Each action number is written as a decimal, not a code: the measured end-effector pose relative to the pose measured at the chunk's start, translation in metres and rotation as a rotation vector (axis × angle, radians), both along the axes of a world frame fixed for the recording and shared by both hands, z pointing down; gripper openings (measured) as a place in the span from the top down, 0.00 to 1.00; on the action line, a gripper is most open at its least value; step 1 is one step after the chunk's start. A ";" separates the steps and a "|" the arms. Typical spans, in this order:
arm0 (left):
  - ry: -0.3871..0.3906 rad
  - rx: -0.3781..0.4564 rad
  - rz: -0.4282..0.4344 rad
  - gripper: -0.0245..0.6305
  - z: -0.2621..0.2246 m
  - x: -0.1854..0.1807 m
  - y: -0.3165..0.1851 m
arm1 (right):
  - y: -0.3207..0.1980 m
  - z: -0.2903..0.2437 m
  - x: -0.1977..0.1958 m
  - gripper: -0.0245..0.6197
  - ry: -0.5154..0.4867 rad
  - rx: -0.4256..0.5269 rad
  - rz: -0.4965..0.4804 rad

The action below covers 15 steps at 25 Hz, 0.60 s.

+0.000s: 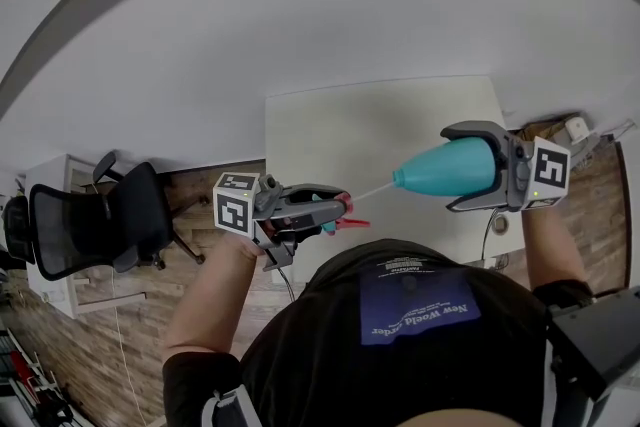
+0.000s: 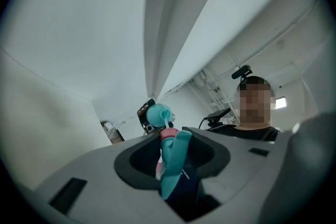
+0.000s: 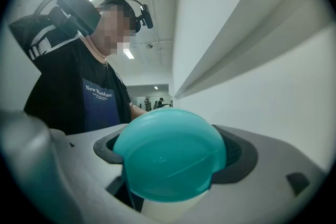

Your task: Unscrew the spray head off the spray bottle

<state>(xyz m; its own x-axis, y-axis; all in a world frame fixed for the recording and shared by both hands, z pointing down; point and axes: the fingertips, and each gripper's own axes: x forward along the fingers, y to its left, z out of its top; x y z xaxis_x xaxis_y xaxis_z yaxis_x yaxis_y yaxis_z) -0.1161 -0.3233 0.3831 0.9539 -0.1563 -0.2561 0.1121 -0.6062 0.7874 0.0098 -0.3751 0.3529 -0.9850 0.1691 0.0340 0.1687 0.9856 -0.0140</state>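
Spray head [image 2: 176,160] off bottle [image 1: 447,167]; shirt [image 1: 420,307] print reads "New World".

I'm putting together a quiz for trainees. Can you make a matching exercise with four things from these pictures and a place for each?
1 spray head
2 bottle
3 office chair
4 table

a in the jaws of the right gripper
b on the wooden floor
c straight ahead of the person
d in the jaws of the left gripper

Pairs: 1-d, 2-a, 3-b, 4-c
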 end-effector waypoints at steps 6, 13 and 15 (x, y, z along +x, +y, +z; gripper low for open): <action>0.031 0.015 -0.101 0.76 0.006 -0.030 -0.004 | -0.020 0.001 0.011 0.29 -0.058 -0.092 0.064; 0.133 0.091 -0.279 0.75 -0.010 -0.075 -0.008 | -0.045 0.000 0.017 0.29 -0.164 -0.253 0.197; 0.156 0.111 -0.342 0.76 -0.012 -0.082 -0.012 | -0.053 0.002 0.017 0.29 -0.198 -0.316 0.237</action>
<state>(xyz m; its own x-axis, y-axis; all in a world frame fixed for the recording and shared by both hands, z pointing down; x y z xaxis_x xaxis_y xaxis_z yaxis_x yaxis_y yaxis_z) -0.1984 -0.3357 0.3716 0.7996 -0.4218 -0.4274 0.0023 -0.7095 0.7047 0.0273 -0.4276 0.3553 -0.9802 -0.0900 -0.1763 -0.0313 0.9499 -0.3110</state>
